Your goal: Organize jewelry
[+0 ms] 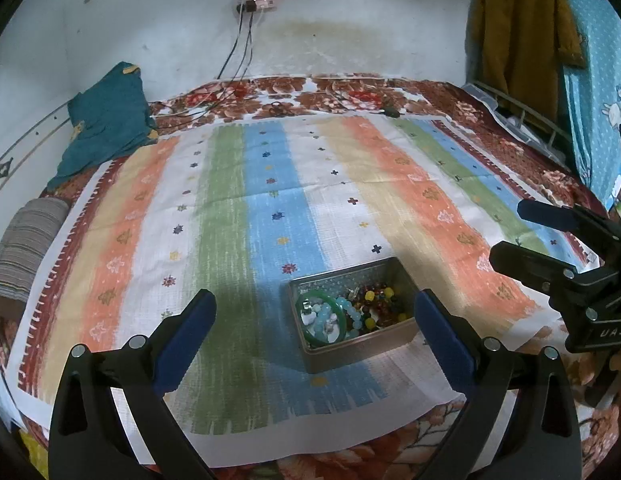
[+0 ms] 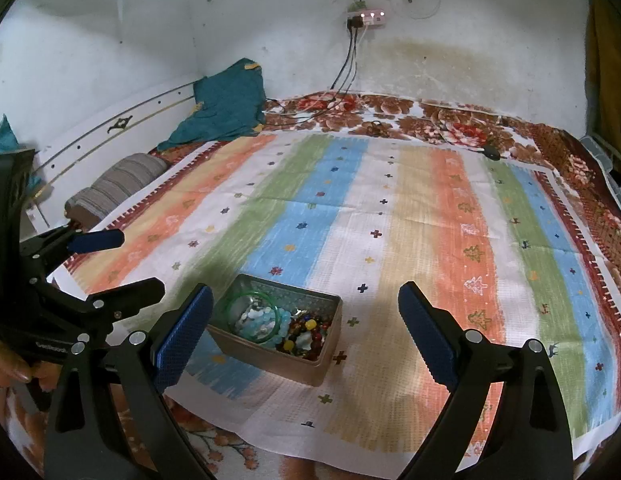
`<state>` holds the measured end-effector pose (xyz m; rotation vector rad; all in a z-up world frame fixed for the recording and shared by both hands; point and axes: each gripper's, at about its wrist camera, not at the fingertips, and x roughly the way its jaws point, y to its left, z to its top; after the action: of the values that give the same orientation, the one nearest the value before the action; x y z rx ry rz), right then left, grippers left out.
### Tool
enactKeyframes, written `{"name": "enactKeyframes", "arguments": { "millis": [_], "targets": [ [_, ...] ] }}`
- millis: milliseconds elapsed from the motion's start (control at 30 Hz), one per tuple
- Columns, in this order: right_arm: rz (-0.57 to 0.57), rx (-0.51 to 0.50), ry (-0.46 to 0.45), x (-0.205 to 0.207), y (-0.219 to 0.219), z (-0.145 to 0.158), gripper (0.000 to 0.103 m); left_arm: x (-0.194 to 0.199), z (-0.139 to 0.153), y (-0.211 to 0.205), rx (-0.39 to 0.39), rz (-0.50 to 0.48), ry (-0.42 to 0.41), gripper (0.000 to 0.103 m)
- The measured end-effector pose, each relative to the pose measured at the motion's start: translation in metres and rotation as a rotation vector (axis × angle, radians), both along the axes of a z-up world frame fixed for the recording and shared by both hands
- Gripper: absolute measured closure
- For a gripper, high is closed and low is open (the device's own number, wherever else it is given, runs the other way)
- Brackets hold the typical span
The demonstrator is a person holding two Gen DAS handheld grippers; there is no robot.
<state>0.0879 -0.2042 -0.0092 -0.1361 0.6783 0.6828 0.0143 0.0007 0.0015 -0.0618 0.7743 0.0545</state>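
Observation:
A small metal tin [image 1: 390, 346] [image 2: 270, 364] sits on the striped cloth near the front edge. It holds a green bangle [image 1: 338, 304] [image 2: 234, 304], pale blue bead bracelets [image 1: 324, 318] [image 2: 266, 322] and a string of mixed coloured beads [image 1: 378, 304] [image 2: 306, 334]. My left gripper [image 1: 314, 304] is open and empty, above and in front of the tin. My right gripper [image 2: 306, 300] is open and empty, with the tin just right of its left finger. The right gripper also shows at the right edge of the left wrist view [image 1: 506, 232], and the left gripper at the left edge of the right wrist view [image 2: 138, 260].
A striped cloth [image 1: 270, 208] [image 2: 390, 220] covers a floral bedspread [image 1: 350, 94] [image 2: 430, 120]. A teal garment [image 1: 106, 120] [image 2: 226, 104] and a grey striped pillow [image 1: 26, 240] [image 2: 114, 188] lie at the left. Charger cables [image 1: 238, 48] [image 2: 346, 68] hang from a wall socket.

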Motion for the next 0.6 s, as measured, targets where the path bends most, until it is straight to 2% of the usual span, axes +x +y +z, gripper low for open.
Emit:
{"name": "enactKeyframes", "arguments": {
  "millis": [600],
  "targets": [
    [0.005, -0.002, 0.004, -0.0003, 0.0011, -0.0021, 0.009, 0.0006, 0.0031, 0.0016, -0.021, -0.001, 0.000, 0.006]
  ]
}}
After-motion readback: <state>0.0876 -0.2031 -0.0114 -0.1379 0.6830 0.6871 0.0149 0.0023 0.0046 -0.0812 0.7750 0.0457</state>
